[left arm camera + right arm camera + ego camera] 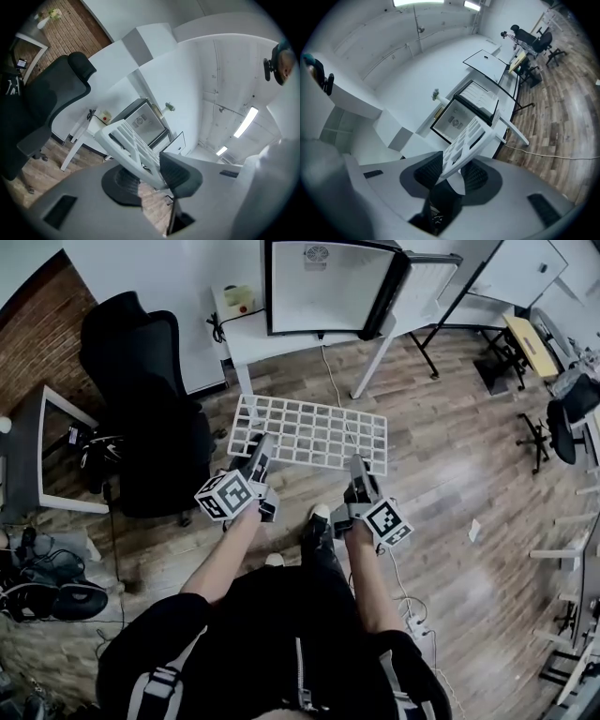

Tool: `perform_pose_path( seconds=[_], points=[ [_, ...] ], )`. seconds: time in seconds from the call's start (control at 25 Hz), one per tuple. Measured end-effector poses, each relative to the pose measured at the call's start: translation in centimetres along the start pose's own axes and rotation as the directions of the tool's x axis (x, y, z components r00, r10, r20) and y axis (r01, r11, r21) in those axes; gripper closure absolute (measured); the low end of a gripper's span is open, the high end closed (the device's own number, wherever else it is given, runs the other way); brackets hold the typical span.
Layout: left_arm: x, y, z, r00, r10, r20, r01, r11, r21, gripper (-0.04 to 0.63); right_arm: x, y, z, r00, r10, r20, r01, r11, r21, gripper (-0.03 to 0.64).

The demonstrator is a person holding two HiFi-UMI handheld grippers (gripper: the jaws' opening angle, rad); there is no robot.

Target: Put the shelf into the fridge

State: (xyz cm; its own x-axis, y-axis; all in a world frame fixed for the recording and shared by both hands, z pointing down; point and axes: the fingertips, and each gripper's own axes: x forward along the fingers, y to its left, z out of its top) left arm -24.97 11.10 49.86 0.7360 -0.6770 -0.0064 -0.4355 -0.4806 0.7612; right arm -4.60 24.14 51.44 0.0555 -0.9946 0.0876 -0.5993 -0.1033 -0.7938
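Note:
I hold a white grid shelf point(314, 432) level above the wooden floor, one gripper at each near corner. My left gripper point(261, 454) is shut on its near-left edge, and in the left gripper view the shelf point(129, 140) sits pinched between the dark pads of that gripper point(150, 174). My right gripper point(357, 472) is shut on the near-right edge; the right gripper view shows the shelf point(471, 138) clamped in its jaws point(454, 174). Straight ahead the small fridge point(323, 287) stands open on a white table point(258, 334), with its door point(427, 282) swung to the right.
A black office chair point(141, 399) stands close on the left, with a brick wall behind it. Cables and black gear point(47, 592) lie at the lower left. A cable point(337, 395) runs from the table under the shelf. Chairs and a desk point(553, 390) are far right.

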Motion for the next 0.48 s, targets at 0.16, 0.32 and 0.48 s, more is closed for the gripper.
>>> perform_pose_path(
  seconds=[0.16, 0.32, 0.48],
  points=[
    [3.8, 0.3, 0.8, 0.999, 0.031, 0.022, -0.032, 0.999, 0.004, 0.480, 3.9, -1.3, 2.3, 0.999, 0.004, -0.036, -0.004, 1.000, 0.008, 0.499],
    [7.7, 0.1, 1.6, 0.996, 0.065, 0.059, -0.065, 0.998, 0.002, 0.480, 8.1, -2.0, 5.4, 0.996, 0.051, -0.075, -0.051, 0.999, -0.009, 0.499],
    [11.7, -0.2, 2.2, 0.991, 0.097, 0.090, -0.098, 0.995, -0.002, 0.480, 12.2, -2.9, 8.4, 0.990, 0.088, -0.106, -0.088, 0.996, 0.004, 0.499]
  ],
)
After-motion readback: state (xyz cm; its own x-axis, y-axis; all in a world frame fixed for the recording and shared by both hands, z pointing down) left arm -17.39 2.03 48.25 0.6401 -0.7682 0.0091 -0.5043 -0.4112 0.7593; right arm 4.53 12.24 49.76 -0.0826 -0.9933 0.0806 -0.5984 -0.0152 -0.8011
